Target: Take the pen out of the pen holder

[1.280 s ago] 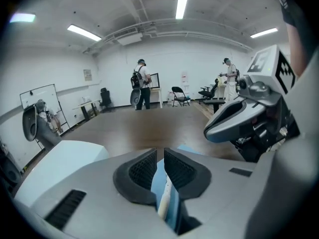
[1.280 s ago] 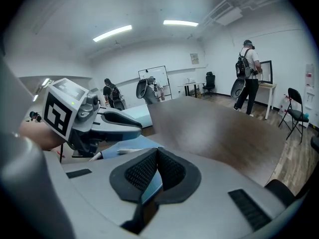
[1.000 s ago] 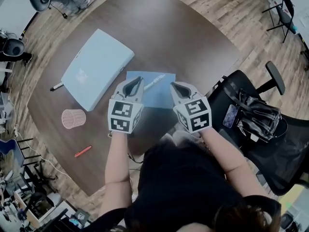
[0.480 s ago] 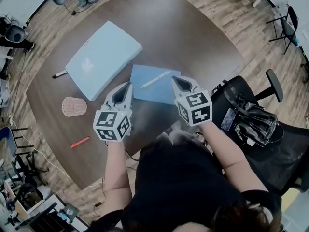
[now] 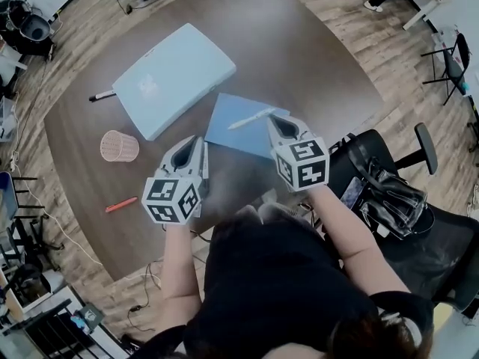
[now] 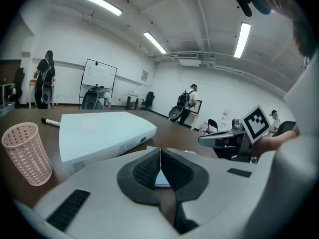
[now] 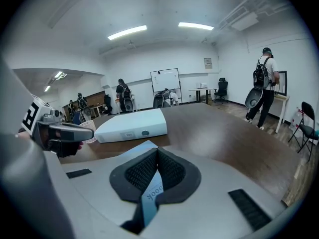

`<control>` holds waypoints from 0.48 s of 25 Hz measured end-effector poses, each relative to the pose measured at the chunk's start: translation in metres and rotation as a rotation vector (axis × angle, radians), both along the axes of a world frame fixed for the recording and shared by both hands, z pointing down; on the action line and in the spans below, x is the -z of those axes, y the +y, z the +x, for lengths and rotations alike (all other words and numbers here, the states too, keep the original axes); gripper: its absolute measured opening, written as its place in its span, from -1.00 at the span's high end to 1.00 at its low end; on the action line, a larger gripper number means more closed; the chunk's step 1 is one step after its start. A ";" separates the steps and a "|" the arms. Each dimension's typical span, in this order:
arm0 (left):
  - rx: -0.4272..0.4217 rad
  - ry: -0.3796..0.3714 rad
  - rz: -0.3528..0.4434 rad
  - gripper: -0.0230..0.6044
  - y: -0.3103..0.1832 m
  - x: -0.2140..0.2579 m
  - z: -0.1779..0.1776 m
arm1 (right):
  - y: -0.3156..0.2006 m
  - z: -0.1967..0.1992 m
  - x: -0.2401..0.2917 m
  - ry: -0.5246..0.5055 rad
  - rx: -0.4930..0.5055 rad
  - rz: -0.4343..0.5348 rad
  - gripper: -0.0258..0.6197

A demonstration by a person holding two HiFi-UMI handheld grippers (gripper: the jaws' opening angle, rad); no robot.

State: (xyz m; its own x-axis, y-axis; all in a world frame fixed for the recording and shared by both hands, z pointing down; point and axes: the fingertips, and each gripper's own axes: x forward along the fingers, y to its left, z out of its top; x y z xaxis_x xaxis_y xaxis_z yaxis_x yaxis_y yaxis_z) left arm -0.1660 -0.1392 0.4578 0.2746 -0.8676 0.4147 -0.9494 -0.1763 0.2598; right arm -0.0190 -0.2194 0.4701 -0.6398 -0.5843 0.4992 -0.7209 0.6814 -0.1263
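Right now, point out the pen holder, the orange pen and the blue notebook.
pen holder (image 6: 27,156), left gripper view, mesh wall
orange pen (image 5: 121,205), head view, middle of barrel
blue notebook (image 5: 233,112), head view, bare cover

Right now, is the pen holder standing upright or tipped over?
Upright: in the left gripper view the pink mesh pen holder stands on its base on the table, mouth up, nothing sticking out.

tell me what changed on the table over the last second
The left hand-held gripper pulled away from the left edge of the blue notebook, toward the pen holder. Its jaws have just closed, with nothing between them. Unchanged: the right hand-held gripper stays shut on the notebook's right edge, the white pen lies on the notebook, and the pen holder stands where it was.
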 end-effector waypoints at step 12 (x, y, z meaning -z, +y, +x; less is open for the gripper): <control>0.131 -0.014 -0.084 0.84 0.036 -0.019 -0.023 | 0.015 -0.016 -0.005 0.026 0.065 -0.015 0.86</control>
State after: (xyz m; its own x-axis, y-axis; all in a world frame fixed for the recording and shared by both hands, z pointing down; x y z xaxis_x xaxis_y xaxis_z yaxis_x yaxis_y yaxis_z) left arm -0.1893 -0.1031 0.4768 0.1548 -0.8579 0.4900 -0.9666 -0.0288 0.2548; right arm -0.0349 -0.2047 0.4751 -0.6629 -0.5348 0.5240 -0.6787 0.7248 -0.1187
